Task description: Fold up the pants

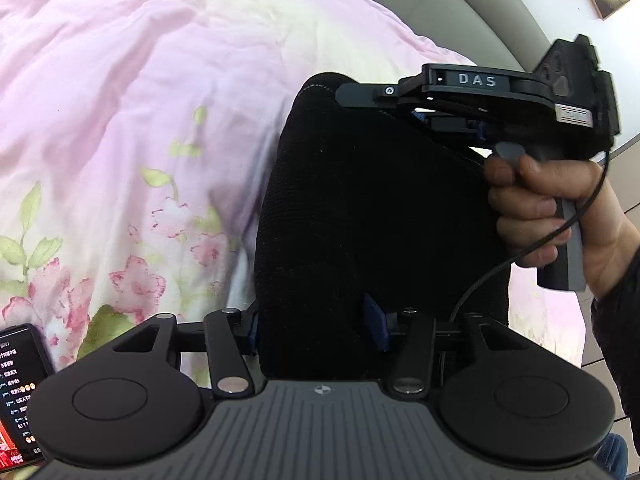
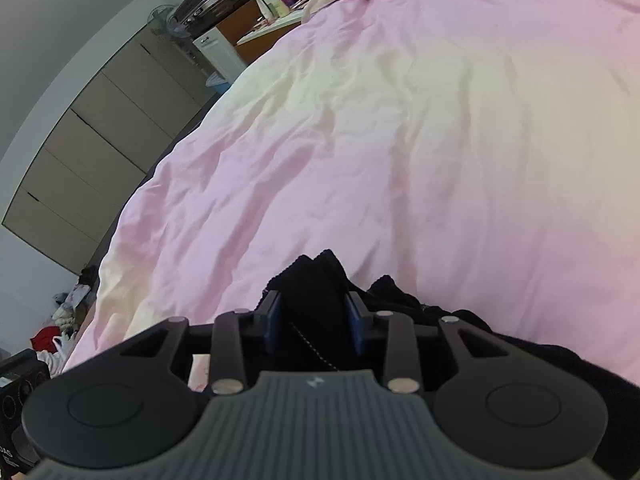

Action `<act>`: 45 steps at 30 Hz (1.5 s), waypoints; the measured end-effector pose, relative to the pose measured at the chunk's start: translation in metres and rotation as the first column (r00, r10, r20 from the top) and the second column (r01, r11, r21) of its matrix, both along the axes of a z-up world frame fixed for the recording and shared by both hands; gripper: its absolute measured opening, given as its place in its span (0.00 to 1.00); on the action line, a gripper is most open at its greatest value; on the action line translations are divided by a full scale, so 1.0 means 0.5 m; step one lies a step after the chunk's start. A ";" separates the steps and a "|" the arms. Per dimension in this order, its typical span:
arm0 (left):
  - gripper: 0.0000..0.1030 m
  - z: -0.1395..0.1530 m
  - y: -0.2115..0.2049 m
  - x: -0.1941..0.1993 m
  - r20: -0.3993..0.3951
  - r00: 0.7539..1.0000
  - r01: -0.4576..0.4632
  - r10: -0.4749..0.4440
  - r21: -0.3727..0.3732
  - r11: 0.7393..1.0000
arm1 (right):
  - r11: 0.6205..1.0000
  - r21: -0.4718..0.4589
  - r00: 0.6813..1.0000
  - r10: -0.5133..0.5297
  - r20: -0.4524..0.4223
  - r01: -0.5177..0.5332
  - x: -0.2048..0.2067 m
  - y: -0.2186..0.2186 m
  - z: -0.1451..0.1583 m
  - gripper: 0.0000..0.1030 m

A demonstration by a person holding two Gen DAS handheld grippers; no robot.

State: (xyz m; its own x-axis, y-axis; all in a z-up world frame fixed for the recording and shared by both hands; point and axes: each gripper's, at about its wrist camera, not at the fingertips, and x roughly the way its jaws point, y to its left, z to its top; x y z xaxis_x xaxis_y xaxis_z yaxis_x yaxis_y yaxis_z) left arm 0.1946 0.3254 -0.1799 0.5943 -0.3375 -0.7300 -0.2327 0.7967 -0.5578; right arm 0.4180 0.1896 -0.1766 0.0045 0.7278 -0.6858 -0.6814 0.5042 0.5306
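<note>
The black pants point(image 1: 360, 208) hang lifted above the pink floral bed cover point(image 1: 120, 120). My left gripper point(image 1: 316, 332) is shut on their near edge, the cloth bunched between its blue pads. My right gripper point(image 1: 436, 112), held by a hand, shows side-on in the left wrist view, clamped on the top edge of the pants. In the right wrist view my right gripper point(image 2: 314, 320) is shut on a fold of the pants point(image 2: 316, 300), which poke up past the fingers and trail off to the lower right.
A phone point(image 1: 20, 396) with a lit screen lies at the lower left on the bed. The pink cover point(image 2: 400, 140) fills the right wrist view. Wardrobe doors point(image 2: 100, 120), a suitcase point(image 2: 216, 0) and a cluttered desk stand beyond the bed's left side.
</note>
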 end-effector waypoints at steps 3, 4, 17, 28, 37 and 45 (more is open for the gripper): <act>0.62 0.003 -0.010 0.005 0.010 1.000 0.016 -0.016 -0.008 1.000 | 0.999 0.012 0.995 -0.036 0.097 0.035 -0.040 -0.035 0.052 0.32; 0.62 0.003 -0.012 0.007 0.014 1.000 0.022 -0.022 -0.015 1.000 | 0.998 0.014 0.988 -0.055 0.145 0.054 -0.061 -0.057 0.075 0.33; 0.71 0.020 -0.032 -0.007 0.033 0.999 0.010 -0.012 0.081 0.997 | 0.959 -0.140 0.948 -0.207 0.243 0.245 -0.361 -0.344 -0.013 0.39; 0.78 0.035 -0.072 -0.040 0.036 0.999 -0.023 0.016 0.199 0.980 | 0.953 -0.163 0.940 -0.204 0.274 0.254 -0.402 -0.363 -0.006 0.42; 0.82 0.058 -0.099 -0.074 0.035 0.999 -0.032 0.021 0.318 0.948 | 0.950 -0.178 0.945 -0.205 0.256 0.255 -0.395 -0.370 -0.005 0.43; 0.87 0.080 -0.107 -0.080 -0.031 0.999 0.032 -0.020 0.421 0.907 | 0.936 -0.239 0.950 -0.204 0.235 0.260 -0.385 -0.391 0.004 0.66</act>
State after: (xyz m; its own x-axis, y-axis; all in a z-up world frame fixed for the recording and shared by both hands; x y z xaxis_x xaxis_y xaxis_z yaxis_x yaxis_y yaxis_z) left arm 0.1548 0.2718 -0.1401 0.5689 -0.0104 -0.8223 -0.2183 0.9621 -0.1632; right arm 0.2257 -0.0058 -0.1748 0.3109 0.4823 -0.8190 -0.6073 0.7636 0.2191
